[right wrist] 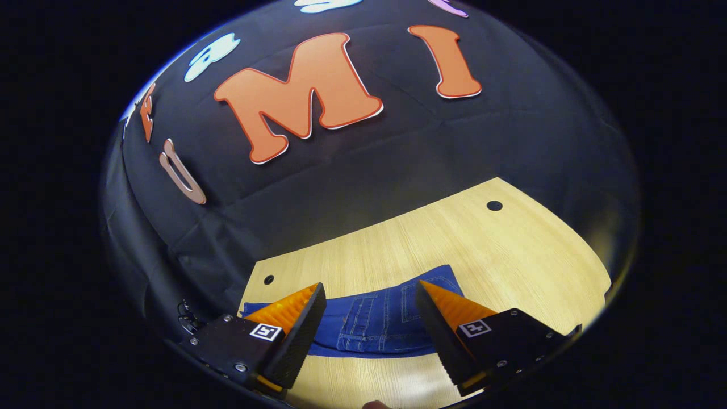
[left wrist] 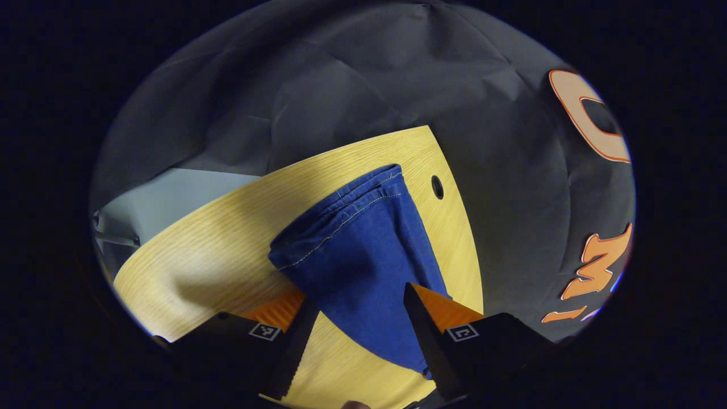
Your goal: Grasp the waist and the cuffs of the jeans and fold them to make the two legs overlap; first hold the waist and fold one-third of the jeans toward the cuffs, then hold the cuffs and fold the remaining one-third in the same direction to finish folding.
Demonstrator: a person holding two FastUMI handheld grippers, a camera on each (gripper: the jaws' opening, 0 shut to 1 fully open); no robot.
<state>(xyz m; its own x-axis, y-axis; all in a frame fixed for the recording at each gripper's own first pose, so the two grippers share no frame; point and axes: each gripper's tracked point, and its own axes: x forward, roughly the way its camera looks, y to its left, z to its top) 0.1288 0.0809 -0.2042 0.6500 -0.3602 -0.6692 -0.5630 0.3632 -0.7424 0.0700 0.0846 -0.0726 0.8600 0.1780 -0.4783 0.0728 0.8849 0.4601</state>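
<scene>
Blue jeans lie flat on a light wooden table. In the left gripper view their cuff end (left wrist: 363, 250) stretches away from me, the stitched hems at the far end, one leg stacked on the other. My left gripper (left wrist: 356, 329) is open above the denim, a finger on each side, nothing pinched. In the right gripper view the waist end (right wrist: 377, 324), with belt loops and a pocket, lies just beyond my right gripper (right wrist: 369, 321). That gripper hangs open over the waistband, touching nothing.
The wooden table (right wrist: 454, 244) has small round holes near its far corners (right wrist: 494, 205) (left wrist: 437, 186). Black cloth walls close in behind it. A pale surface (left wrist: 164, 199) shows past the table's edge in the left gripper view.
</scene>
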